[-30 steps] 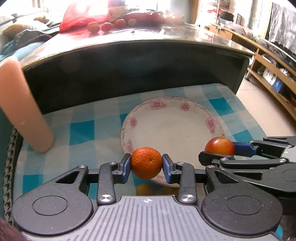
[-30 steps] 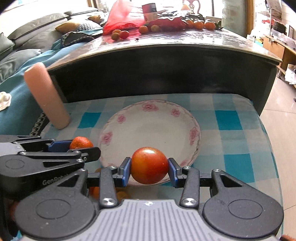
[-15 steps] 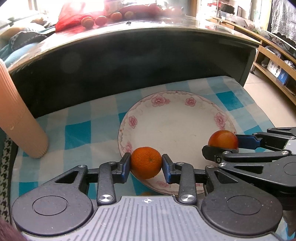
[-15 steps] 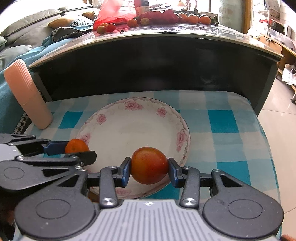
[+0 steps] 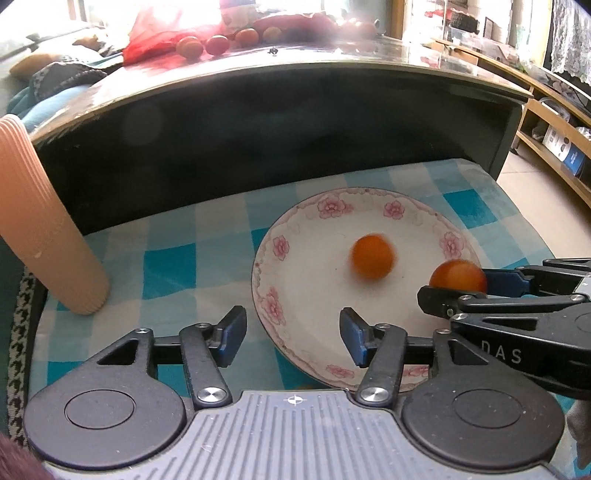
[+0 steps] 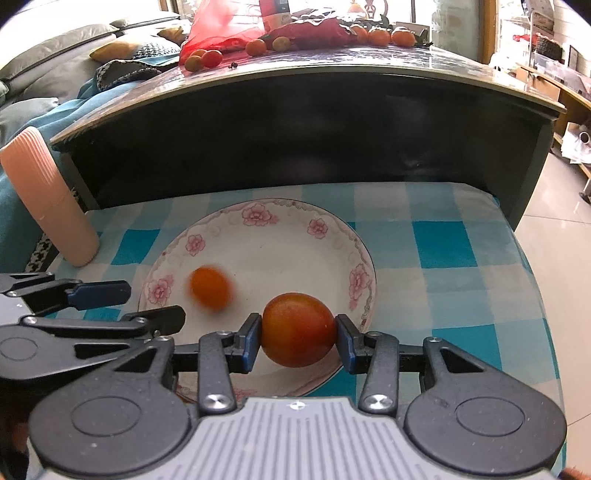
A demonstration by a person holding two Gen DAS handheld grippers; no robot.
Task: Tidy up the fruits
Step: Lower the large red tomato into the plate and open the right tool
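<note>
A white plate with pink flowers (image 5: 373,206) lies on a blue checked cloth; it also shows in the right wrist view (image 6: 258,218). A small orange (image 5: 372,257) is in the plate, blurred with motion, and shows in the right wrist view (image 6: 210,288). My left gripper (image 5: 293,339) is open and empty at the plate's near left rim. My right gripper (image 6: 298,338) is shut on a red-orange tomato (image 6: 298,328) over the plate's near right rim; the tomato shows in the left wrist view (image 5: 458,275).
A ribbed pink cup (image 5: 40,229) stands on the cloth to the left. A dark table top (image 6: 332,66) overhangs behind the plate, with a red bag (image 6: 229,29) and several small fruits on it. Floor and shelves lie to the right.
My left gripper has opened and let go of the orange, which now rolls in the plate. Both grippers moved forward over the plate. The right gripper still holds the tomato.
</note>
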